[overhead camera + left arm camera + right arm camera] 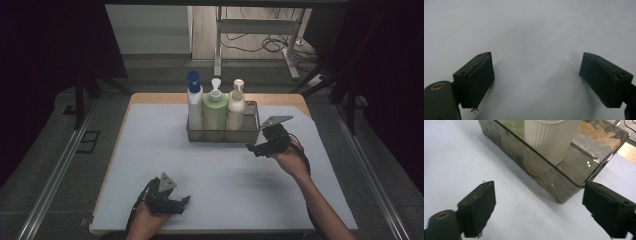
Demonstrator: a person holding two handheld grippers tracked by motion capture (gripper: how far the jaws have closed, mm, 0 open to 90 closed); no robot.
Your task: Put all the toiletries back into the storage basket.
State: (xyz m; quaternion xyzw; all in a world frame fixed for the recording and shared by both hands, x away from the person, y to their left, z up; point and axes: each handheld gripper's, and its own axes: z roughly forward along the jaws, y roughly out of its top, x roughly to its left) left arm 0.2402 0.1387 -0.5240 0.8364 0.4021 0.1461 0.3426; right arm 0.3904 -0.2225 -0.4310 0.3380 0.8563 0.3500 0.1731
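Note:
A smoky clear bin (222,135) stands at the table's far middle with three pump bottles upright in it: a white one with a blue pump (194,105), a green one (215,111) and a cream one (236,107). My right gripper (252,148) is by the bin's front right corner, open, with nothing between its pads. In the right gripper view the bin's wall (541,177) and the ribbed cream bottle (549,140) lie just past the right gripper (537,210). My left gripper (182,202) rests near the front edge, open, and in its own view the left gripper (536,80) has bare mat between its jaws.
A pale grey mat (150,165) covers the wooden table. Dark curtains flank both sides. Behind the table a metal desk frame (250,30) stands on the floor with loose cables.

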